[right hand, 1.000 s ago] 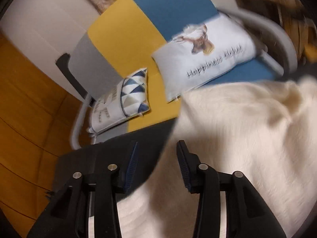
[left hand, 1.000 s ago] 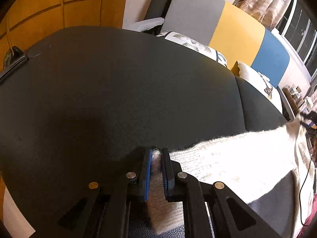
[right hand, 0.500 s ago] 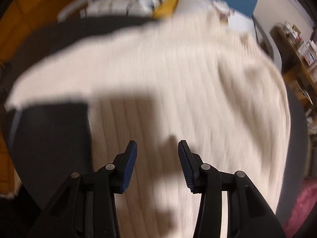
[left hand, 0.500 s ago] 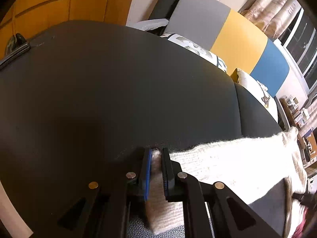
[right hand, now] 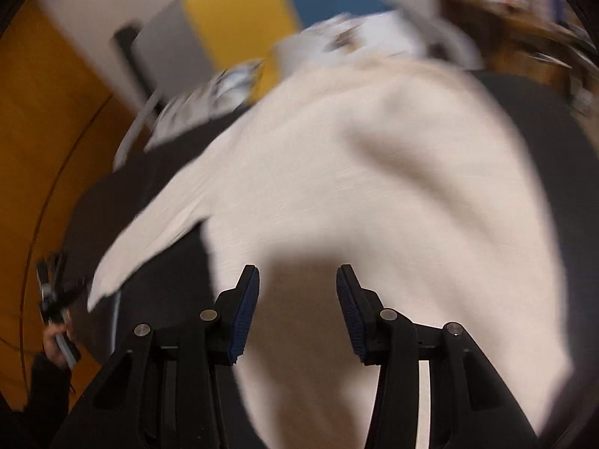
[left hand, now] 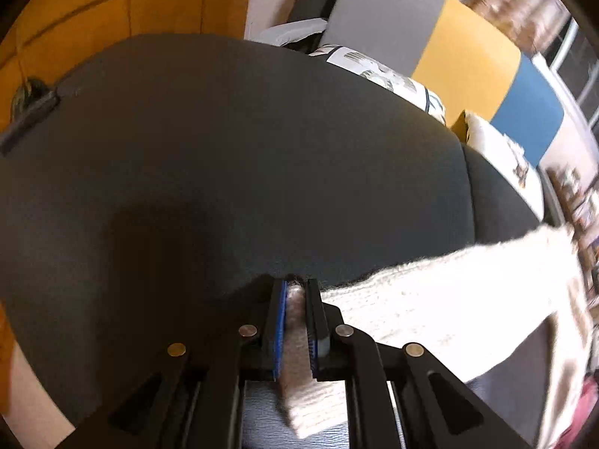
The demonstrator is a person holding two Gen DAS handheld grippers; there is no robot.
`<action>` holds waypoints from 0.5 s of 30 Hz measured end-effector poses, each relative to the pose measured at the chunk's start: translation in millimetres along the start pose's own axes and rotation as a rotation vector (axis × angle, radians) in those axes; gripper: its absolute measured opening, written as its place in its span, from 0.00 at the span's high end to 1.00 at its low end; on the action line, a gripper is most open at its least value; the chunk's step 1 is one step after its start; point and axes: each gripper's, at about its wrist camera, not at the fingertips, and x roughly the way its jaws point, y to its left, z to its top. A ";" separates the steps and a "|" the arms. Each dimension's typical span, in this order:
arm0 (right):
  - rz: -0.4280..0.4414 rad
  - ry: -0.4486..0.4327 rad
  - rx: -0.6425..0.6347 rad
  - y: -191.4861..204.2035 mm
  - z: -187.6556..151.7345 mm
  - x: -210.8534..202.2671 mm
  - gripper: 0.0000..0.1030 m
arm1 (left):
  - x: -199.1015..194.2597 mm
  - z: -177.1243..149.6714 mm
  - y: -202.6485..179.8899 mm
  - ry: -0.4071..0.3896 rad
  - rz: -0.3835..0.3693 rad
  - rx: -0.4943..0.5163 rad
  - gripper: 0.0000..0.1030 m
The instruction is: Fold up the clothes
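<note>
Sleeve cuff [left hand: 299,340] stays pinched in the left gripper [left hand: 296,299]; the right gripper [right hand: 297,292], jaws apart and empty, has swung across the cream sweater [right hand: 374,187] on the dark worktop [left hand: 224,168]; sofa [left hand: 468,60] behind.

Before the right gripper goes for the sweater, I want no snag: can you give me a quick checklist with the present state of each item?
1. Left gripper clamped on the sleeve end: ok, knit sits pinched between the pads.
2. Right gripper open and empty: ok, jaws apart, nothing between them.
3. Sweater spread on the dark cushion: ok, though a ridge runs across the body.
4. Sleeve pulled out straight from the body: ok.
5. Right gripper clear of the fabric: cannot tell, the view is blurred.
6. Hem flat and reachable: cannot tell, it is out of view.
</note>
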 end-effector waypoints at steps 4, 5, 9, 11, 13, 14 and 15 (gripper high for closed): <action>-0.089 0.008 -0.038 -27.9 -28.2 -32.1 0.54 | 0.1 6.2 6.7 0.017 0.002 -0.018 0.92; -0.125 0.070 -0.098 -20.9 -40.0 -20.1 0.54 | -0.5 7.9 6.9 0.020 0.001 -0.016 0.92; -0.167 0.226 -0.152 -19.4 -74.7 16.9 0.55 | -10.3 15.0 5.0 0.000 0.004 0.014 0.92; -0.139 0.258 -0.133 -14.6 -84.5 31.8 0.53 | -20.4 23.4 5.7 -0.032 0.002 0.015 0.92; -0.070 0.256 -0.102 1.0 -84.5 35.7 0.53 | -26.0 32.7 8.6 -0.048 -0.001 0.004 0.92; -0.007 0.258 -0.084 10.2 -84.3 38.8 0.53 | -26.7 37.7 11.7 -0.043 -0.021 -0.005 0.92; 0.018 0.265 -0.103 23.7 -84.7 44.7 0.53 | -25.8 41.0 15.6 -0.026 -0.039 -0.017 0.91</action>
